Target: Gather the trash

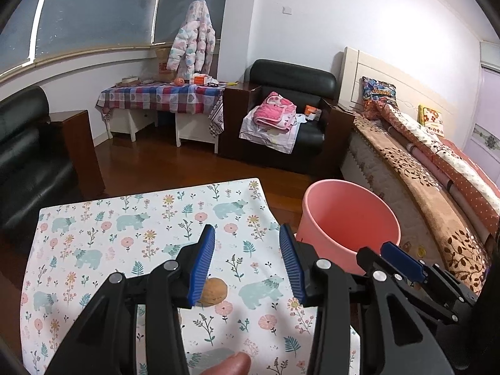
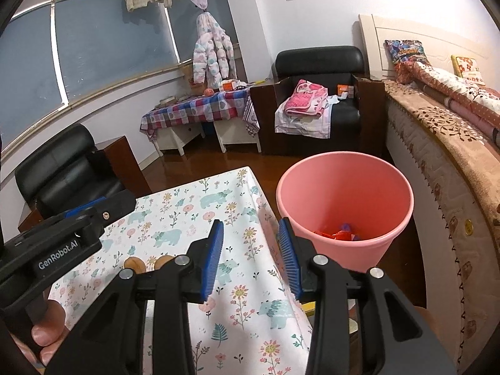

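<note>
- Brown and round, the walnut-like scraps (image 2: 135, 263) lie on the floral tablecloth (image 1: 131, 218); we count two from the right wrist, and from the left wrist one (image 1: 215, 291) just beside the left finger's pad.
- The pink bin (image 2: 343, 200) stands on the floor just beside the table corner, with red and blue scraps already at its bottom.
- The left gripper (image 1: 247, 262) hangs over the cloth with its jaws apart and nothing between them. The right gripper (image 2: 251, 259) is likewise parted and empty, near the table edge.
- Risk: the round scrap may roll away if one pad nudges it before the other arrives. We would centre the jaws over it first.
- Risk: a pad dragged low may snag the cloth and shift everything on it.
- Risk: a release short of the rim drops the scrap between table and bin.
</note>
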`<state>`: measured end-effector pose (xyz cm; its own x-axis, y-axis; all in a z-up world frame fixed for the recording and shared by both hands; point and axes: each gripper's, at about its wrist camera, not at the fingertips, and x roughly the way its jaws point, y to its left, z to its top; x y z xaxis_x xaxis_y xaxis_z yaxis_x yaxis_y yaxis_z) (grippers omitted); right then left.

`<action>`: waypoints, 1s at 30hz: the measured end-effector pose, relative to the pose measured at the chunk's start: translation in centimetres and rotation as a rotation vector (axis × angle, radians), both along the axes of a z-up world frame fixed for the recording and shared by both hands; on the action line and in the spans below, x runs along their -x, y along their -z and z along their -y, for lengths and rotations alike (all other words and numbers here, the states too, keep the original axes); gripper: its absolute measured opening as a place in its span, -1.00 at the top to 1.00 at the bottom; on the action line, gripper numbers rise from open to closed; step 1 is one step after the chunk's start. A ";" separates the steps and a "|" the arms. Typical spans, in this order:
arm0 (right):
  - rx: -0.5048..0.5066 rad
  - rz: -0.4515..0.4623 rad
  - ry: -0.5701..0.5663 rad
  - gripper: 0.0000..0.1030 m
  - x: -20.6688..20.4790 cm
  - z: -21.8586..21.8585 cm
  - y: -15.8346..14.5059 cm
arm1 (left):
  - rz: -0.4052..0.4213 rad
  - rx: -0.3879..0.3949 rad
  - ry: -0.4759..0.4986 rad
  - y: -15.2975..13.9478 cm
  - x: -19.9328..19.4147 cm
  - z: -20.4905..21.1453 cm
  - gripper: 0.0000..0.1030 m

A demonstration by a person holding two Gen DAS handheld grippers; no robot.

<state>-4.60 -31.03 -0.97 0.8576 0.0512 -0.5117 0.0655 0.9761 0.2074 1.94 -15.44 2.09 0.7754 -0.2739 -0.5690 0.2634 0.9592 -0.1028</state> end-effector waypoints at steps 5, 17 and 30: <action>0.006 0.014 0.010 0.27 0.3 -0.1 -0.2 | 0.008 -0.005 -0.009 -0.1 0.1 -0.1 0.17; 0.010 0.013 0.015 0.27 0.2 0.0 -0.3 | 0.009 -0.005 -0.009 -0.1 0.1 -0.2 0.17; 0.012 0.013 0.014 0.27 0.0 -0.1 -0.1 | 0.006 -0.003 -0.009 -0.1 0.1 -0.3 0.17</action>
<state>-4.64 -30.97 -0.91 0.8648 0.0327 -0.5011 0.0767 0.9776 0.1962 1.88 -15.17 2.17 0.7815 -0.2649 -0.5649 0.2551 0.9619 -0.0983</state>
